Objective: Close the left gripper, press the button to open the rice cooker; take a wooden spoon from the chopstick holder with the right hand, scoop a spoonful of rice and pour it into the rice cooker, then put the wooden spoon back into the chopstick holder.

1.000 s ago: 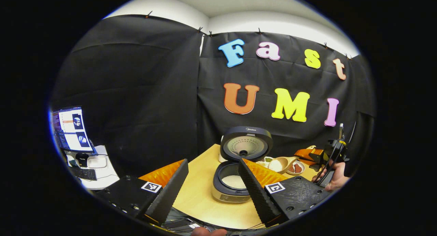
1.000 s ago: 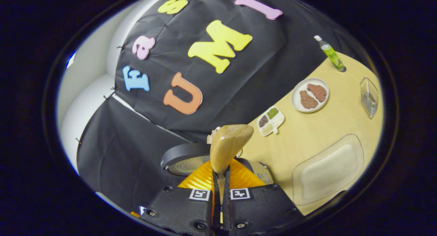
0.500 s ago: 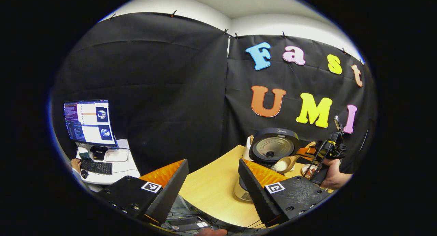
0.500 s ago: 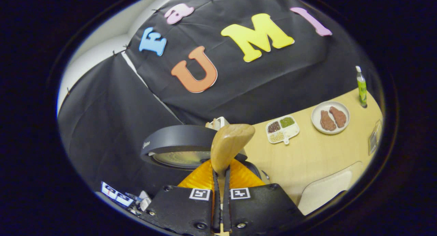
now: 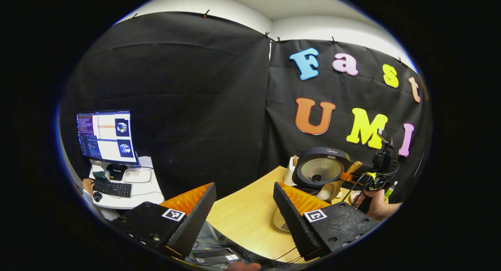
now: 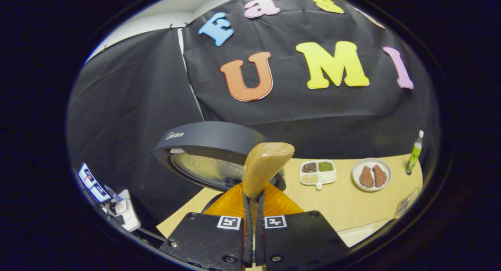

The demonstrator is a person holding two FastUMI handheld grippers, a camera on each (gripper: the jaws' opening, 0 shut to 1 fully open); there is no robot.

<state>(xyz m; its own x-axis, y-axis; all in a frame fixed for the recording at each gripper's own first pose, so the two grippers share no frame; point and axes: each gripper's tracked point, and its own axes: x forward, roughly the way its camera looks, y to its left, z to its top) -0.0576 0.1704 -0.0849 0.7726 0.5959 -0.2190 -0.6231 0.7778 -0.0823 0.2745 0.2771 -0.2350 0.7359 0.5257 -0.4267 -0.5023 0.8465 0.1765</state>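
Pinched in the right tool (image 6: 252, 208), wooden spoon (image 6: 263, 167) pointing forward beside the open rice cooker (image 5: 319, 171), chopstick holder (image 5: 291, 171) apparently just behind; left tool (image 5: 244, 208) spread, idle.

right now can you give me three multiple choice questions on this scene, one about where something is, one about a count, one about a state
1. Where is the green bottle?
A. on the table near the cloth wall
B. inside the rice cooker
C. in the left gripper

2. How many brown pieces lie on the round white plate?
A. one
B. two
C. four

3. What state is the rice cooker lid in?
A. shut
B. taken off, lying on the table
C. raised open

Answers:
1. A: the bottle stands upright at the table's far edge.
2. B: two brown pieces lie side by side.
3. C: the lid is tilted up with its inner face showing, behind the wooden spoon in the right gripper.
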